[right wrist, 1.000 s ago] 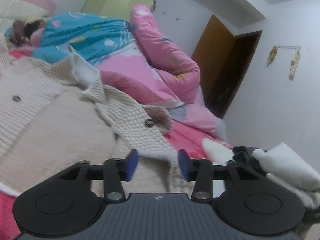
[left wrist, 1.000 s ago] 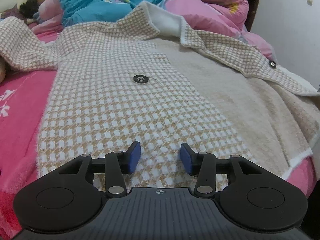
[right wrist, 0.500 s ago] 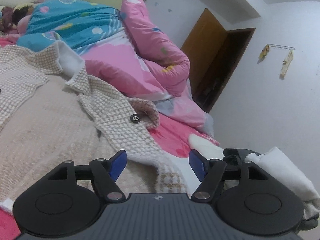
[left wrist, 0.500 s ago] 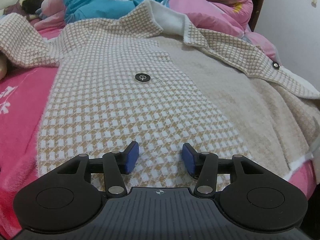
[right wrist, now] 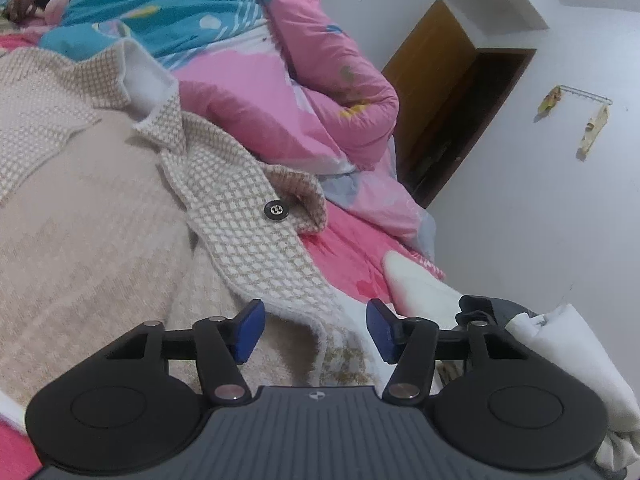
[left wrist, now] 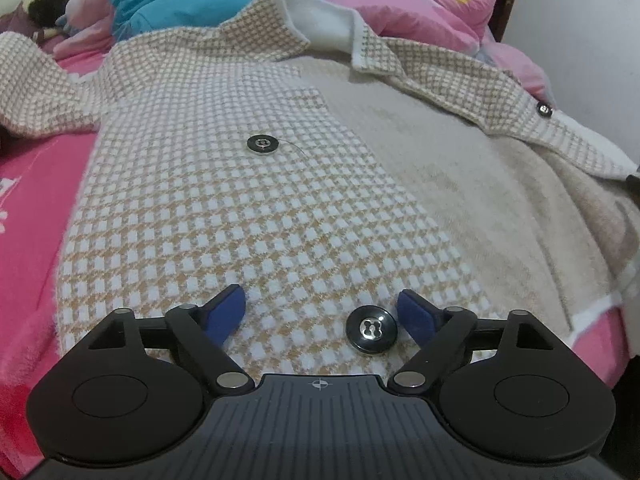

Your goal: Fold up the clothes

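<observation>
Left tongs spread wide, wider than a second ago, low over the coat at its near hem. Nothing pinched. Lower button now between the pads, close to the right one (absent from this view a second ago, so the tongs have drawn back toward the hem or dropped). Upper button straight ahead, further up the left panel.

Right tongs likewise spread, opened from a narrower gap a second ago, straddling the edge of the right panel where it lies flipped outward. Fabric edge running up between the pads, seemingly not gripped, though contact with the left pad hard to judge from this angle. Third button ahead and slightly left. White cloth off to the right.

Coat spread open on the bed, left panel closed flat over the body, right panel turned back with lining showing, collar far ahead. No fold visible across the body. Both openings read as readying a grip: likely the hem on the left, the loose panel edge on the right.
</observation>
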A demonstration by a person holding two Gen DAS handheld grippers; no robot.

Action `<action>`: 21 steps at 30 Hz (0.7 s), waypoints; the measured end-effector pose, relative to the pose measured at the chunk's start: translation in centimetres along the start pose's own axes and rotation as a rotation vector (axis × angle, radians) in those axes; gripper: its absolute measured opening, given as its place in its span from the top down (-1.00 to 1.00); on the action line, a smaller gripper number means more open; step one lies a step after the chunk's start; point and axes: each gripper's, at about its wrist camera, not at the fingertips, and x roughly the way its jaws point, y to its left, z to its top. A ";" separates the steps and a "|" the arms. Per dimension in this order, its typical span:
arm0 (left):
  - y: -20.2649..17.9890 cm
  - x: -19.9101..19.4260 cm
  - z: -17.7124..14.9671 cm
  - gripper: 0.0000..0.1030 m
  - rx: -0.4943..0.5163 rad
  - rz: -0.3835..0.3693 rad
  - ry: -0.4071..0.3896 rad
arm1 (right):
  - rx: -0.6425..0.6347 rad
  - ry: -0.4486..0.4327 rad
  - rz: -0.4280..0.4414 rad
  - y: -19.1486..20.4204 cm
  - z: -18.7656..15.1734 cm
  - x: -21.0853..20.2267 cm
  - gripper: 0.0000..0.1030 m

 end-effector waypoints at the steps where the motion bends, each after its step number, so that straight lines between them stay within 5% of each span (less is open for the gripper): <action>1: 0.0 0.0 0.1 -0.68 0.000 0.002 0.003 | -0.009 0.003 -0.002 0.1 0.0 0.2 -0.02; 10: -0.3 0.1 0.1 -0.77 0.007 0.026 0.023 | -0.052 -0.009 -0.015 -0.1 -0.3 0.8 0.51; 21: -0.6 0.3 0.1 -0.84 0.017 0.045 0.030 | -0.072 -0.018 -0.038 -0.3 -0.5 1.2 0.69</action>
